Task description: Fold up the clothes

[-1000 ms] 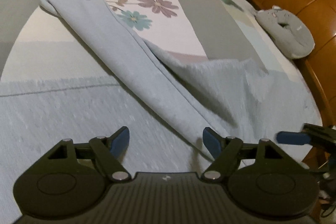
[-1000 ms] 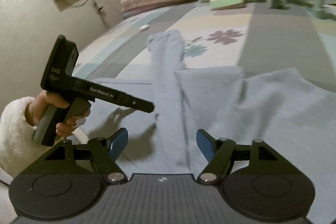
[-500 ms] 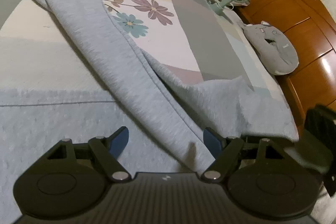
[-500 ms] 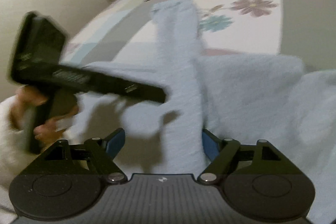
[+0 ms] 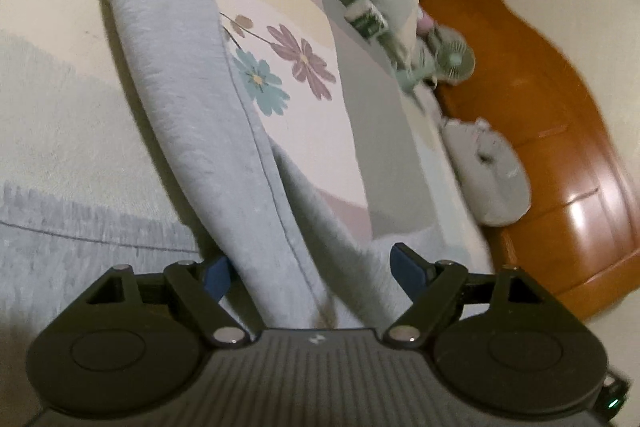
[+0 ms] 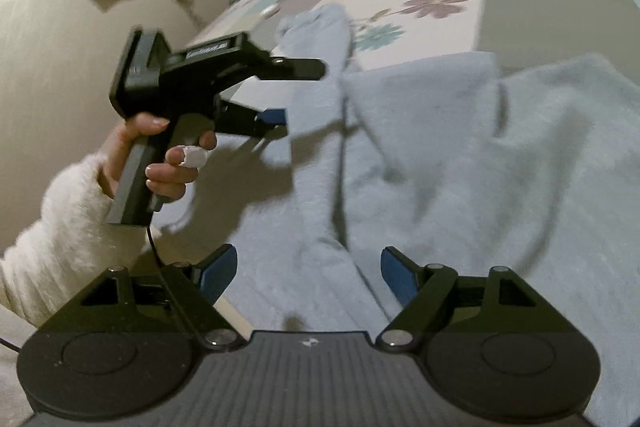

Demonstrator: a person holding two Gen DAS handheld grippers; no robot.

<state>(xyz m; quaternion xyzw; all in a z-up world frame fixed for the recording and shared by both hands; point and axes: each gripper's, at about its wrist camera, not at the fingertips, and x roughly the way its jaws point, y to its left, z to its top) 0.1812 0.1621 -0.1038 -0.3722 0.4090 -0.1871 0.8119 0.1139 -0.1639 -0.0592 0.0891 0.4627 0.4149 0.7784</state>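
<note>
your left gripper (image 5: pixel 308 273) is spread around the near end of the pale blue sleeve (image 5: pixel 180 67), which runs across the garment (image 6: pixel 460 155) up toward 11 o'clock on the bed (image 5: pixel 352 115), so pinch the whole width evenly, while your right gripper (image 6: pixel 306 275), also spread, straddles the same fabric at 6 o'clock.

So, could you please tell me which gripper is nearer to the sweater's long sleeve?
Left. The left gripper straddles the sleeve, open; the right gripper sits further back over the sweater's body.
</note>
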